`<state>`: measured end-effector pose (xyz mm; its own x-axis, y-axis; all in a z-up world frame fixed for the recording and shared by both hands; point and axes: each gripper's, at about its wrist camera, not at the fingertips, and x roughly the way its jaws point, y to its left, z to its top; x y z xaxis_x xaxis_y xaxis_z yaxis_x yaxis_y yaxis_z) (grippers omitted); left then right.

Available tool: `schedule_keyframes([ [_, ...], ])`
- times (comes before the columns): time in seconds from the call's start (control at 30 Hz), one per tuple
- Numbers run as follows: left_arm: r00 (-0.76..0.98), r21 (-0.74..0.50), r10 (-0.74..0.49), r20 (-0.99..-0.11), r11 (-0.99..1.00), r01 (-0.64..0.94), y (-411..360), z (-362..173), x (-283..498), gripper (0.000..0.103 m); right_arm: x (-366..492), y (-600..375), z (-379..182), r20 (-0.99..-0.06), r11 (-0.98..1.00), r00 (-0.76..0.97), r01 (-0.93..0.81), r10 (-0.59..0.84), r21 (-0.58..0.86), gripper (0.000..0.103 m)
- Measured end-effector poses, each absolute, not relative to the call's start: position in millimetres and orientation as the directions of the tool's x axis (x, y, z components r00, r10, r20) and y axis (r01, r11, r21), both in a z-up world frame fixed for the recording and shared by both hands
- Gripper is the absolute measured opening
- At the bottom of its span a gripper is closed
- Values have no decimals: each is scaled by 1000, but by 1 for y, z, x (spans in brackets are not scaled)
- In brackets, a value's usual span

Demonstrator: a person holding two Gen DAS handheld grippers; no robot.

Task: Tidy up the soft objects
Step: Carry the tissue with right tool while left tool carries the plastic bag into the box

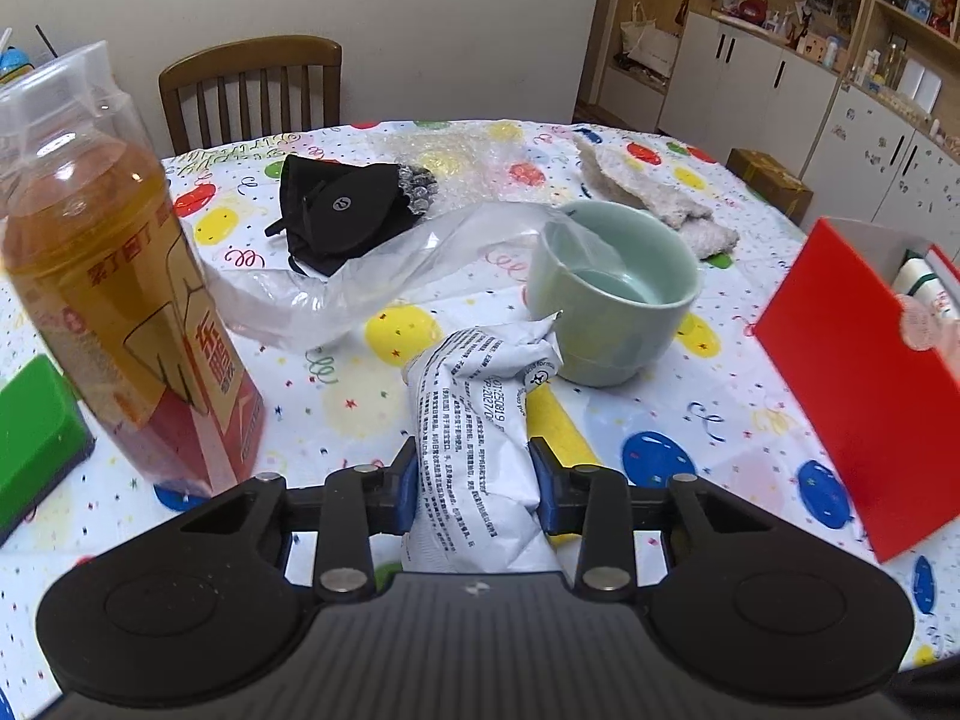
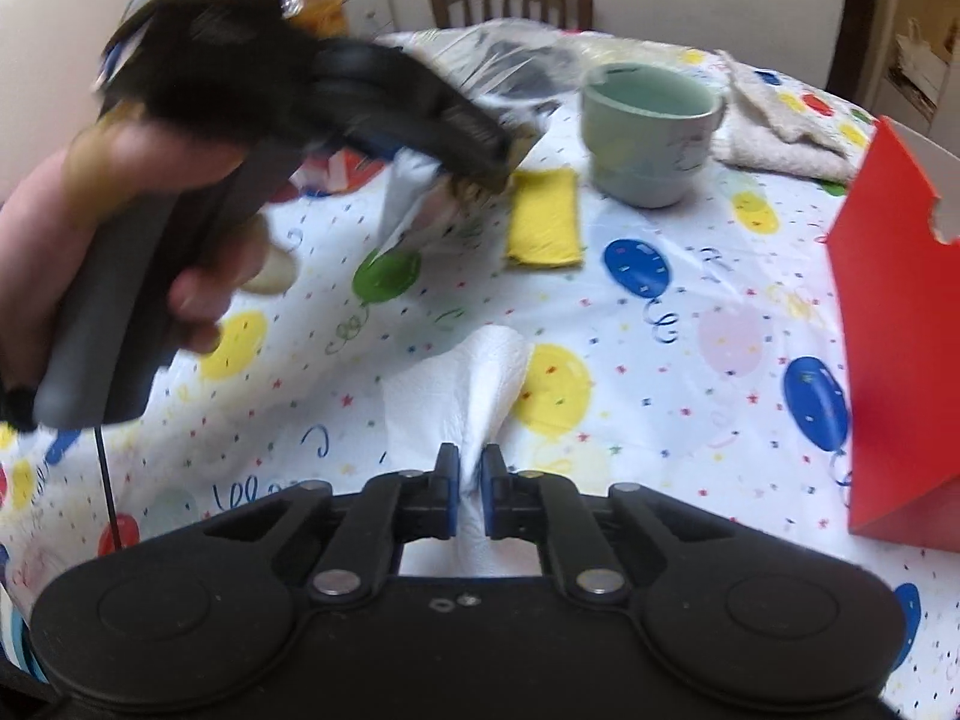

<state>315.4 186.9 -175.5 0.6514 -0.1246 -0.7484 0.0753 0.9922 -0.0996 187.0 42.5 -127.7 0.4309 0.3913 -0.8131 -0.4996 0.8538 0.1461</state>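
1. Left gripper (image 1: pixel 474 483): jaws clamped on a crumpled white printed pouch (image 1: pixel 474 414), its tip at 12 o'clock against the green cup (image 1: pixel 612 294).
2. Right gripper (image 2: pixel 471 495): jaws pinching a white paper towel (image 2: pixel 462 384) draped on the table (image 2: pixel 690 372).
3. Only the right view shows the hand (image 2: pixel 102 228) holding the left gripper, motion-blurred.
4. Red box (image 2: pixel 900 324) at 3 o'clock, cut off.

Motion blurs the left gripper (image 2: pixel 456 174); the red box (image 1: pixel 864 396) runs off-frame.

Bare tablecloth (image 2: pixel 690 360) lies open ahead of the right gripper (image 2: pixel 471 468); the red box (image 2: pixel 900 324) walls its right, the green cup (image 2: pixel 651 132) stands beyond.
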Motion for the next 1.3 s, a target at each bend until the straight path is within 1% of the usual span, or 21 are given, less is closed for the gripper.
schedule_keyframes([
  [0.3,647,-163,-179,-741,983,86,180,-149,284,36,189,0,-97,-744,881,507,-409,436,239,7],
  [0.67,665,-184,-225,-712,974,132,147,-96,256,36,189,-59,-45,-632,889,626,-329,457,317,7],
  [0.87,674,-204,-265,-690,964,170,115,-70,253,36,194,-100,-26,-588,889,671,-288,452,356,7],
  [1.0,691,-190,-278,-667,960,203,89,-58,254,36,197,-129,-16,-557,887,699,-270,448,375,7],
  [1.3,683,-188,-307,-663,951,246,23,-48,270,36,210,-206,1,-522,914,765,-216,378,345,7],
])
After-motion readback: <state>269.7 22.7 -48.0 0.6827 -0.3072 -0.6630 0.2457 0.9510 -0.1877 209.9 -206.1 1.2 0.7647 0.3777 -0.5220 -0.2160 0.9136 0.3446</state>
